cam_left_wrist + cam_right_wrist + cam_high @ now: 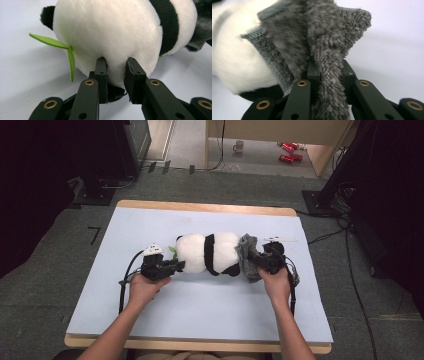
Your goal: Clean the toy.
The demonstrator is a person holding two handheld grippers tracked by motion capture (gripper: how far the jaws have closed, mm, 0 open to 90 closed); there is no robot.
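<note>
Plush panda (207, 252), lying mid-table on the pale blue mat (150, 310), light and squashy: left gripper (116, 72) pinches its white head end, right gripper (329, 72) clamps a fold of fuzzy grey garment (312, 32) (apparently a small knit sleeve) best held by its ribbed hem.
</note>
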